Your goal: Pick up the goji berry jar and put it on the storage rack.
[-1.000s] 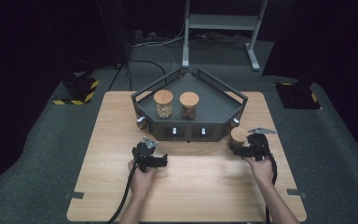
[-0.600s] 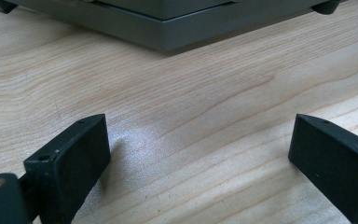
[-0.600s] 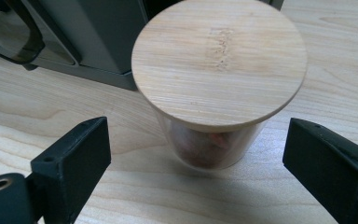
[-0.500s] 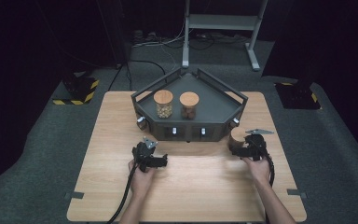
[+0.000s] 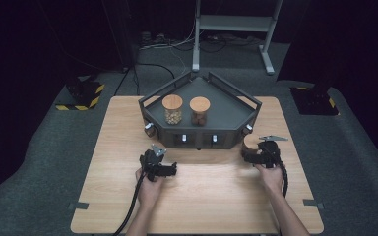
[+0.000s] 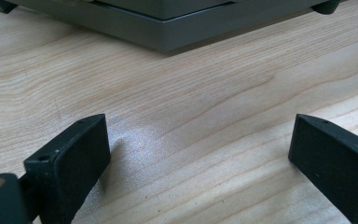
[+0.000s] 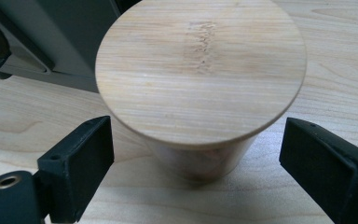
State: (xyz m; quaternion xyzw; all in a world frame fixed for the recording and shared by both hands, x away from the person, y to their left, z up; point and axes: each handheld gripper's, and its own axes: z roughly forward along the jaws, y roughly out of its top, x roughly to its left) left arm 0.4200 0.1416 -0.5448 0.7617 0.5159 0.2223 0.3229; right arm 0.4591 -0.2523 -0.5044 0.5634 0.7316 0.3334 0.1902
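right gripper (image 7: 193,168): fingers spread around jar (image 7: 200,70), not gripping
left gripper (image 6: 196,163): fingers open, empty
risk: a lopsided close could tip the jar against the tray (image 5: 229,115)

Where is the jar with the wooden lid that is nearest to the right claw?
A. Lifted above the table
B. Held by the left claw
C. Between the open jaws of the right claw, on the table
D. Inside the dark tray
C: in the right gripper view the jar stands on the table between the spread jaws of the right claw, untouched by them.

Your right gripper (image 5: 256,152) has edged left toward the wooden-lidded jar (image 5: 250,143), which now sits between its spread jaws, untouched by either.
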